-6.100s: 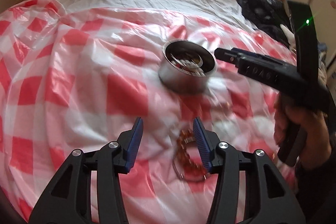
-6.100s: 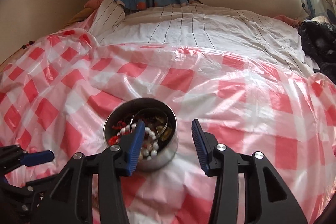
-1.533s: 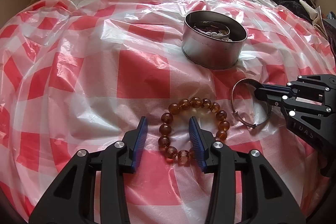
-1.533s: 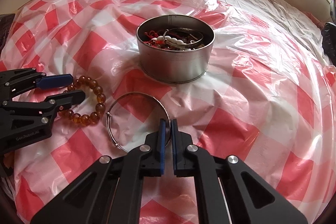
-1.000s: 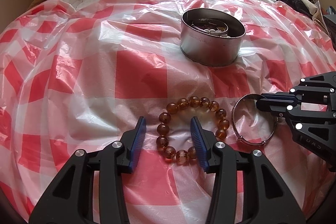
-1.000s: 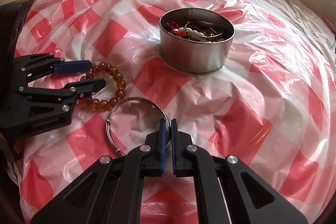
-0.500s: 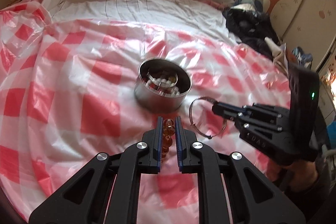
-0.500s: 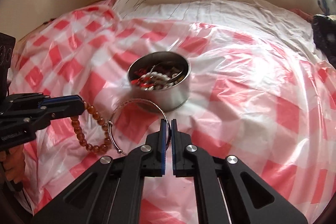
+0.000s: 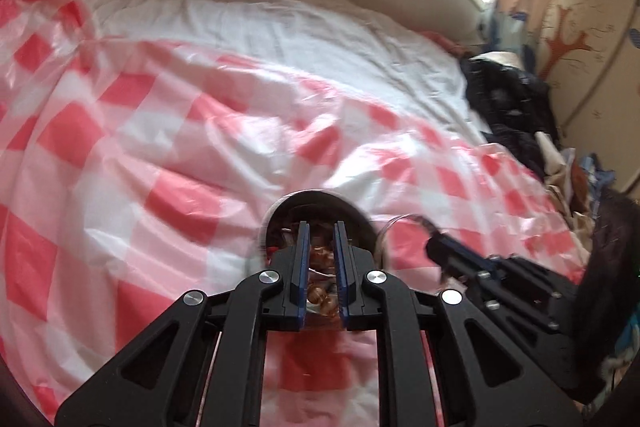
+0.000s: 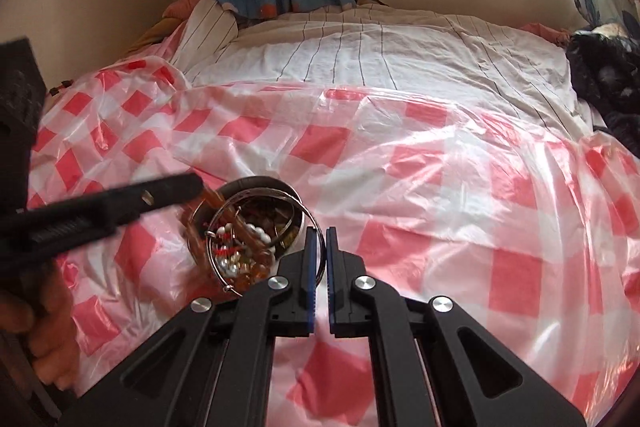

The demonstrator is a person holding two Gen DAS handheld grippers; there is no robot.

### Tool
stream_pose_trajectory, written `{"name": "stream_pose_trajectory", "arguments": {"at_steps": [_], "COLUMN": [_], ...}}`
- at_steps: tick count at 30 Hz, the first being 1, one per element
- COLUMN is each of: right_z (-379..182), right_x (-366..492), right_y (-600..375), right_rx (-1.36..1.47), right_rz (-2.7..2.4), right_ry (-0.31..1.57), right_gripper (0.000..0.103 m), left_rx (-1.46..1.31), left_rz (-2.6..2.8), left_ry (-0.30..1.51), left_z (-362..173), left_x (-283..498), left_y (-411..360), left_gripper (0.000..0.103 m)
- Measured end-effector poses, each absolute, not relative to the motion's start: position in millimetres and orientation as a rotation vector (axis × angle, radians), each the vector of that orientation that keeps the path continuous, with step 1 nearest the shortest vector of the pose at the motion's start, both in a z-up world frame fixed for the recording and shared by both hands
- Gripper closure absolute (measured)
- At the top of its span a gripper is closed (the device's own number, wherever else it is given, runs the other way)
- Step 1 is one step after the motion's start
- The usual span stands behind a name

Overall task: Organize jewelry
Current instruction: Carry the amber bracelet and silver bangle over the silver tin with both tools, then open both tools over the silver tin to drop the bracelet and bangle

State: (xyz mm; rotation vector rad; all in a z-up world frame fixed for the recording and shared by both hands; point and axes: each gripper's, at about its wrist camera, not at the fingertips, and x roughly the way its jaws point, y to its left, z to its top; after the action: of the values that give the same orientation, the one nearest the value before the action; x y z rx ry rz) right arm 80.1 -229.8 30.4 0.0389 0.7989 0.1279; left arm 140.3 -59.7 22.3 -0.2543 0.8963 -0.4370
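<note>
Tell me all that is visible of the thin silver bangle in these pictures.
The silver bangle is one thin ring of bright metal wire with a small joint or clasp at its lower edge. It is lifted and stands tilted, in front of and partly above the round metal tin. The right gripper is shut on its rim, the blue fingers pinching the wire. The amber bead bracelet, held by the left gripper, hangs blurred beside it; whether they touch cannot be told.
</note>
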Motion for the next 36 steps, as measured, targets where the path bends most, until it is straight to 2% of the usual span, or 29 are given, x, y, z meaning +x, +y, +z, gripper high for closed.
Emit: {"name": "stream_pose_trajectory", "arguments": {"at_steps": [2, 4, 6, 7, 8, 9, 11, 13, 17, 18, 20, 28, 30, 32, 34, 36], "right_z": [27.1, 22.2, 14.4, 11.3, 9.0, 8.6, 7.7, 4.7, -13.8, -17.3, -18.8, -14.7, -14.6, -12.0, -7.4, 3.2], "right_x": [89.7, 97.3, 108.0, 111.8, 114.6, 115.3, 119.3, 125.9, 147.8, 150.3, 148.9, 127.8, 117.0, 103.5, 88.0, 55.2], "right_y": [-221.1, -212.7, -204.2, -202.4, -203.0, -205.3, -211.6, -216.5, -234.3, -234.0, -226.5, -201.4, -195.5, -190.6, -190.0, -193.0], "right_rx": [0.015, -0.009, -0.033, -0.035, -0.033, -0.023, 0.023, 0.062, 0.297, 0.329, 0.312, 0.297, 0.286, 0.246, 0.209, 0.17], "right_rz": [0.133, 0.142, 0.162, 0.165, 0.148, 0.134, 0.135, 0.147, 0.267, 0.311, 0.328, 0.429, 0.451, 0.445, 0.398, 0.286], "right_ry": [0.804, 0.814, 0.838, 0.846, 0.844, 0.829, 0.807, 0.806, 0.849, 0.857, 0.852, 0.883, 0.896, 0.895, 0.886, 0.842], "right_gripper": [0.098, 0.098, 0.095, 0.089, 0.069, 0.061, 0.061, 0.061, 0.061, 0.057, 0.054, 0.053, 0.049, 0.046, 0.044, 0.032], "left_rx": [-0.26, -0.27, -0.286, -0.297, -0.315, -0.332, -0.395, -0.452, -0.521, -0.518, -0.503, -0.462, -0.447, -0.403, -0.305, -0.225], "left_rz": [-0.417, -0.394, -0.381, -0.376, -0.373, -0.373, -0.395, -0.414, -0.459, -0.472, -0.495, -0.453, -0.452, -0.444, -0.381, -0.316], "left_ry": [0.895, 0.893, 0.889, 0.888, 0.889, 0.892, 0.91, 0.928, 0.957, 0.957, 0.959, 0.954, 0.965, 0.954, 0.914, 0.871], "left_z": [18.2, 15.9, 14.7, 13.3, 11.9, 10.3, 2.6, -6.0, -18.9, -19.3, -18.7, -5.5, -3.4, 2.4, 9.4, 12.0], "left_x": [139.6, 139.3, 139.0, 140.3, 141.9, 143.8, 150.2, 155.7, 161.6, 160.1, 154.8, 110.9, 97.1, 77.3, 53.9, 30.4], "left_y": [-50.2, -39.7, -30.7, -26.6, -23.5, -21.2, -18.5, -19.2, -22.9, -25.3, -29.7, -9.9, -4.6, 0.6, 6.3, 10.5], "left_gripper": [0.09, 0.08, 0.075, 0.07, 0.066, 0.063, 0.062, 0.054, 0.053, 0.053, 0.053, 0.053, 0.053, 0.049, 0.038, 0.031]}}
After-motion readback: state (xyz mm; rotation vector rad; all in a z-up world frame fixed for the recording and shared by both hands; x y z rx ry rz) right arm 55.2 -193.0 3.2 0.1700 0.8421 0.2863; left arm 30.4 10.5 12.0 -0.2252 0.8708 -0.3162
